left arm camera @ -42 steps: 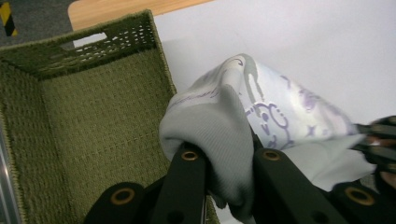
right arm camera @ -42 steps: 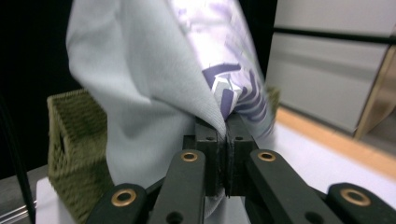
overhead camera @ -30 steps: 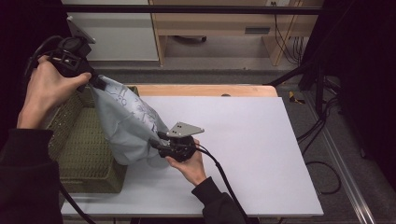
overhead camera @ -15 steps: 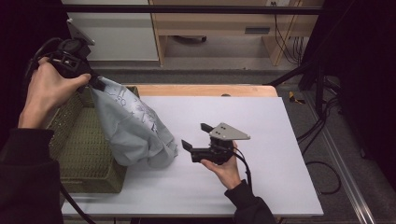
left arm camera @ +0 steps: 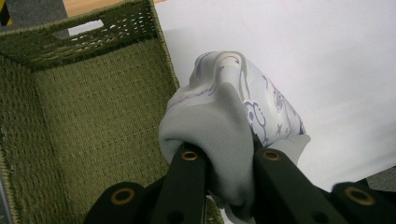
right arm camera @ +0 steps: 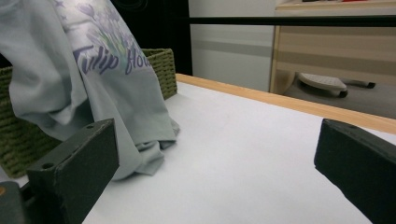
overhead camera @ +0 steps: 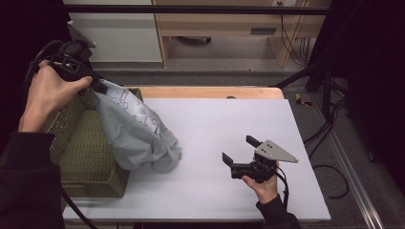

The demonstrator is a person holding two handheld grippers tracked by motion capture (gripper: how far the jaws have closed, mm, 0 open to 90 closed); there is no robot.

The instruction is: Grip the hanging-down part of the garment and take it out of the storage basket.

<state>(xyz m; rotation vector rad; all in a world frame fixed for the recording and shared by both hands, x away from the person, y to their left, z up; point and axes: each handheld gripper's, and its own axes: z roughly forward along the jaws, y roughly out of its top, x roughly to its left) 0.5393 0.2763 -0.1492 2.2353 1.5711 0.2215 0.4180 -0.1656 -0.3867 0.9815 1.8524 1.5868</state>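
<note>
**My shirt hangs over the basket**

My left gripper (overhead camera: 98, 86) pinches the soft grey shirt (overhead camera: 133, 133), whose folds hide part of its purple print. It hangs over the woven green basket (overhead camera: 81, 152); its bottom rests on the smooth white table (overhead camera: 229, 119). My right gripper (overhead camera: 239, 155) has just been opening, with nothing inside.

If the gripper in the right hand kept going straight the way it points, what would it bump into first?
Probably the pale grey garment. The right gripper, jaws open and with nothing between them, points left across the white table toward its drooping lower end, with the green woven basket behind. Depth is hard to judge.
</note>
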